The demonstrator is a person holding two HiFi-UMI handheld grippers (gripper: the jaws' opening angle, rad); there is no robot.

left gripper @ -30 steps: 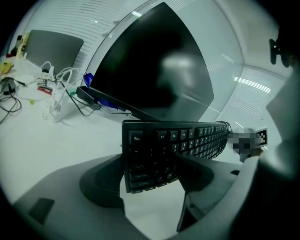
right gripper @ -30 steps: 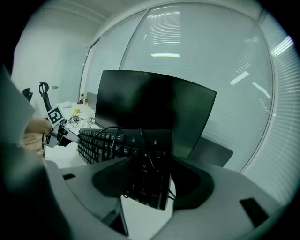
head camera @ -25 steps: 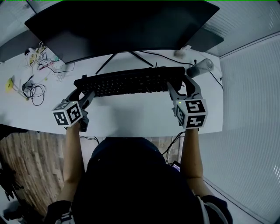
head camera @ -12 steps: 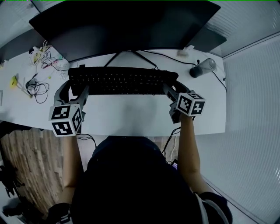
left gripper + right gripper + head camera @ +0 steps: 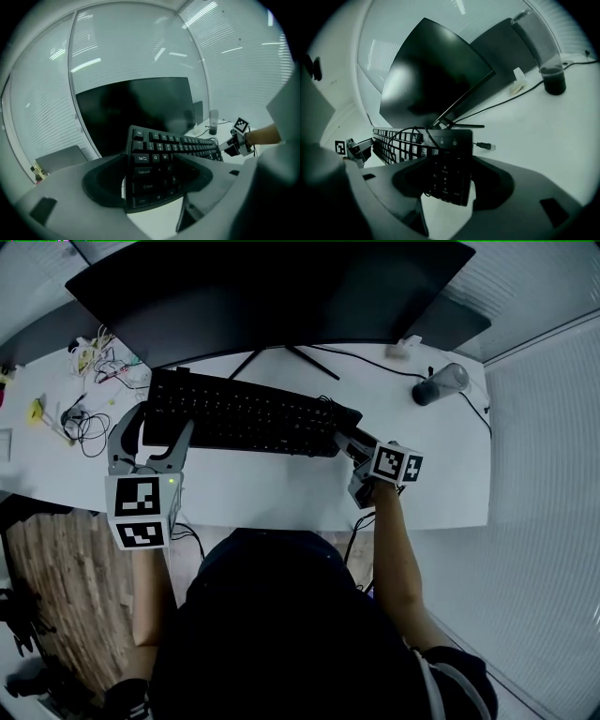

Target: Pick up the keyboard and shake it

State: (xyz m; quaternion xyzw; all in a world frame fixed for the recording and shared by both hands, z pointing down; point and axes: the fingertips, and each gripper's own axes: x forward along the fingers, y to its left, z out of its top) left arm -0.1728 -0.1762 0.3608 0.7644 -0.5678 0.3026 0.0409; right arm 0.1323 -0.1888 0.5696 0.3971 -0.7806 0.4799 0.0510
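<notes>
White surface (image 5: pixel 281 491): dark monitor (image 5: pixel 272 296) on its splayed stand at the back, upright bottle (image 5: pixel 441 383) toward the right end, tangled cables (image 5: pixel 84 421) at the left end.

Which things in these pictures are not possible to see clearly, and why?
- Keyboard underside: turned away in every view.
- Monitor top: cut off by the head view's upper edge.
- Cable tangle: too small in the head view.
- Print on far keys: too small in the left gripper view.
</notes>
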